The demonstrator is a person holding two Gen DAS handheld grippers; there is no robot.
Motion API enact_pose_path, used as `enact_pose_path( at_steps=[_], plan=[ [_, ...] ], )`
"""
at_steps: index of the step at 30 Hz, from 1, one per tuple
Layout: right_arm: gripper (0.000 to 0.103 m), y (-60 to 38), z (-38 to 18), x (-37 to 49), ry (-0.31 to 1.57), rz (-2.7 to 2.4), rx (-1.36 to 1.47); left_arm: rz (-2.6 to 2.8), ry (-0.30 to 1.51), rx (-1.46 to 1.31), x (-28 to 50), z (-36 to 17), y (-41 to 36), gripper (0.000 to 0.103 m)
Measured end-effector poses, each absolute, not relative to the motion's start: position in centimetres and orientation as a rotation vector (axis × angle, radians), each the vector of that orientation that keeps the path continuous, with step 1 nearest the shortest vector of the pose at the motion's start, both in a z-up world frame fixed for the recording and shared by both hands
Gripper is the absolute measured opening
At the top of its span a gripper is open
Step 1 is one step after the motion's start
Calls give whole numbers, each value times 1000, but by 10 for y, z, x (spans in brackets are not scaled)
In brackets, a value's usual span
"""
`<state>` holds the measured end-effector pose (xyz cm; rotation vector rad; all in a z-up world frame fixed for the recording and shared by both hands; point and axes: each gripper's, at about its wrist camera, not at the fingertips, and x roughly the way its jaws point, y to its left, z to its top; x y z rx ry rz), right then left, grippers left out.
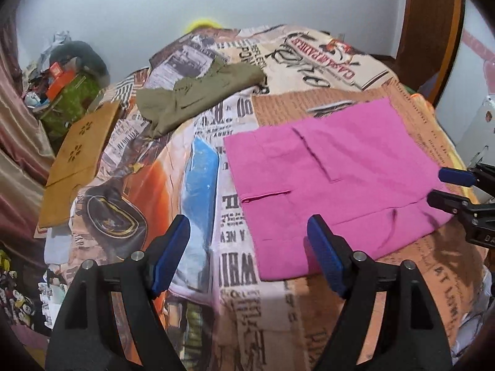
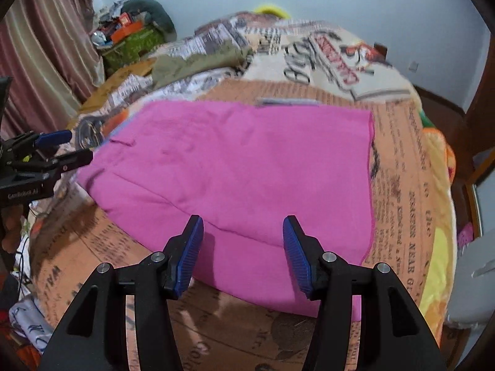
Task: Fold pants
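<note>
Pink pants [image 1: 334,179] lie folded flat on the bed; they also fill the middle of the right wrist view [image 2: 241,167]. My left gripper [image 1: 247,241] is open and empty, above the bed near the pants' near left corner. It also shows at the left edge of the right wrist view [image 2: 68,148]. My right gripper [image 2: 243,241] is open and empty, just over the pants' near edge. It also shows at the right edge of the left wrist view [image 1: 442,188], beside the pants' right edge.
Olive-green pants [image 1: 198,95] lie folded at the far left of the bed [image 1: 247,309], which has a newspaper-print cover. A wooden board [image 1: 80,160] leans off the bed's left side. Clutter [image 1: 65,83] is piled in the far left corner. A curtain [image 2: 40,46] hangs on the left.
</note>
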<state>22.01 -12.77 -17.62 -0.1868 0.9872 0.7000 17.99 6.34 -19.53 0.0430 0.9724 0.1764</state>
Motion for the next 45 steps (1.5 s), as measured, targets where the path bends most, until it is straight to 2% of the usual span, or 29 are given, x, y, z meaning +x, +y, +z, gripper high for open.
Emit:
enact_pose_path(
  at_steps=[3,6,21,23,25,28,35,36,37,38,40,42,45],
  plan=[
    [51,-126,-166,216,934,710,-185,178,964,-14,173,-190,60,78],
    [61,-122,-161,209,890,716,-186,154,976,-99,166,-191,59,78],
    [61,-135,-201,221,1005,689,-117,42,1142,-320,160,-236,46,79],
    [61,-138,-207,223,1036,689,-112,24,1146,-358,164,-237,47,81],
    [61,-140,-210,223,1040,700,-105,-5,1153,-408,169,-239,49,89],
    [61,-140,-211,222,1034,710,-104,-44,1160,-476,175,-244,52,95],
    [62,-140,-213,224,1035,727,-104,-73,1125,-716,191,-251,79,96],
    [62,-140,-213,224,1036,729,-103,-67,1126,-738,193,-252,82,91],
    [62,-141,-213,224,1036,730,-102,-50,1128,-746,196,-253,86,80],
    [62,-141,-213,224,1037,731,-100,-25,1131,-743,199,-253,89,73],
    [62,-141,-214,224,1035,731,-98,14,1143,-743,202,-256,95,49],
    [62,-141,-214,224,1035,731,-97,48,1147,-756,204,-259,102,33],
    [62,-141,-214,224,1034,732,-94,58,1134,-759,203,-260,107,26]
  ],
)
